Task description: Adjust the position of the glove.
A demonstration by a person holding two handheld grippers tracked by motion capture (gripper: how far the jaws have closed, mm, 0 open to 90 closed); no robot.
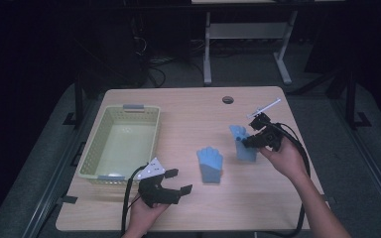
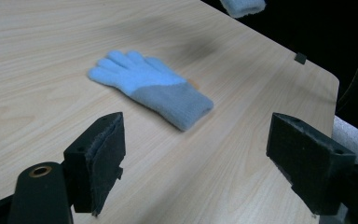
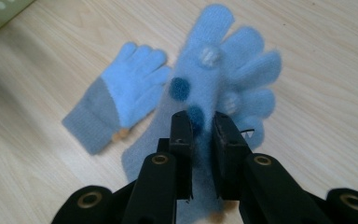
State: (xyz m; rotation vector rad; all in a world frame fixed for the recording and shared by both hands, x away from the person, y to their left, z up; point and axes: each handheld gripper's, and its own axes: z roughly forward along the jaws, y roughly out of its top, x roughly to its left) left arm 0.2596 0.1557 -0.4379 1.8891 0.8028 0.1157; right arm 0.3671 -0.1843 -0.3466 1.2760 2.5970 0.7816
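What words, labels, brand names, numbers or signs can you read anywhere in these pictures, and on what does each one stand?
None: no readable text on the held glove, the glove on the table, the basket, the table or either gripper.
The held glove bears round dots, not letters.
The grey plate on the left gripper has small dark marks, too small to read.
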